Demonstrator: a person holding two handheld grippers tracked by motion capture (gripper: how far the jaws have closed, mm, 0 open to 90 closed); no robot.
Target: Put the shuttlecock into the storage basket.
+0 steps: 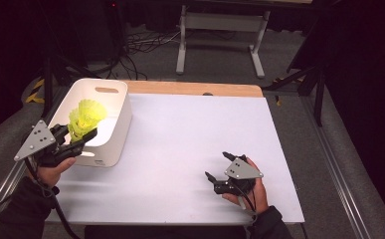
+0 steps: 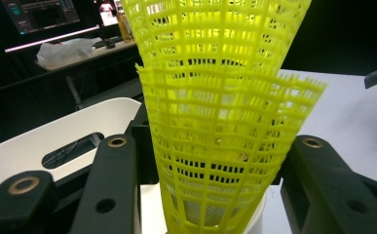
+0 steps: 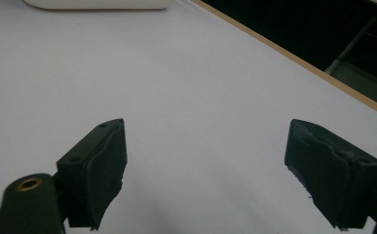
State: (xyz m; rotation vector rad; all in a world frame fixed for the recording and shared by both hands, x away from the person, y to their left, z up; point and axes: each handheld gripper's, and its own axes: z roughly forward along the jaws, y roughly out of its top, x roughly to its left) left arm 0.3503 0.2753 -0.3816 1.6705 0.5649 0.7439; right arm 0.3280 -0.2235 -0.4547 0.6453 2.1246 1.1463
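— What's beyond the table (image 1: 200, 144)?
— Grey carpet floor (image 1: 220, 55) with loose cables (image 1: 145, 42), and a white frame stand (image 1: 222, 30) at the back.
— And the light?
— Dim all round; the surroundings fall into black. A lit monitor (image 2: 45, 17) glows above a cluttered desk (image 2: 79, 53).

a: where was the bin (image 1: 111, 130)?
b: at the tabletop's (image 1: 190, 144) far left corner, on it. the stacked mesh cones (image 1: 84, 118) hung above its near end, between the left gripper's (image 1: 75, 137) jaws.
a: and the right gripper (image 1: 219, 167)?
b: near the front right, well apart from the bin, just over bare tabletop.
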